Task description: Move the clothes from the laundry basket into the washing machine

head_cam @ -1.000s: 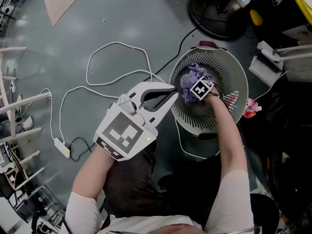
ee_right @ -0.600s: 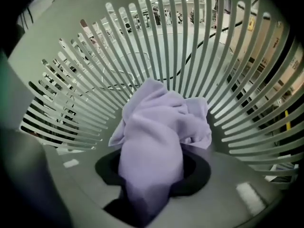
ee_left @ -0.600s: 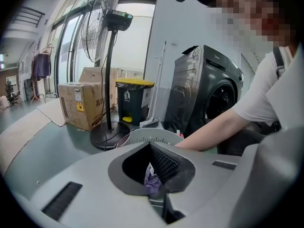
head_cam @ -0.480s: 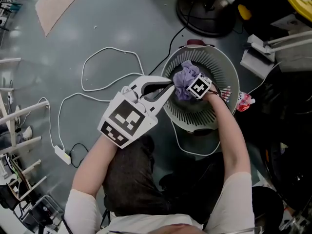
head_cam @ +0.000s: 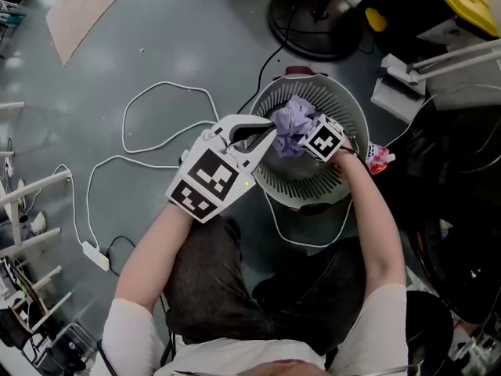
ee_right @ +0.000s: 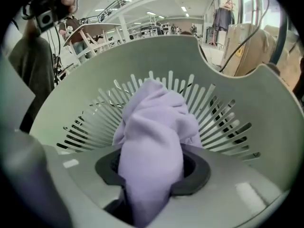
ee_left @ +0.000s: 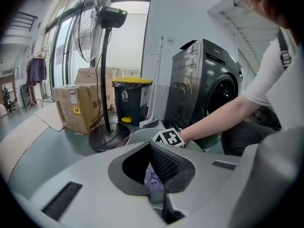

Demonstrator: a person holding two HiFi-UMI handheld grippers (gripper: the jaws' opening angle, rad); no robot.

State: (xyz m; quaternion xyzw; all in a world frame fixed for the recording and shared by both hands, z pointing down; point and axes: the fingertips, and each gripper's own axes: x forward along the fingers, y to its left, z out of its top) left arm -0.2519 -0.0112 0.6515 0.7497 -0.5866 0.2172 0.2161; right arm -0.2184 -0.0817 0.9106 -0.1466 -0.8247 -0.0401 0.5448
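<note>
Right gripper [head_cam: 305,131] clamps lilac cloth [head_cam: 291,119], seemingly above basket [head_cam: 358,121].

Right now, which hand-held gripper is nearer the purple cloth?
Right. The right hand-held gripper is clamped on the purple cloth; the left hand-held gripper, open, sits at its edge.

soft matt lilac cloth [ee_right: 152,141], smooth slatted plastic basket [ee_right: 156,56], glossy dark washer [ee_left: 209,80]

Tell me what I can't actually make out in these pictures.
- Basket floor: in the head and right gripper views, the purple cloth covers it; any more clothes are hidden.
- Washer door: left gripper view, an arm crosses its lower part; open or shut, unclear.
- Red-white item by the basket: head view, too small to name.
</note>
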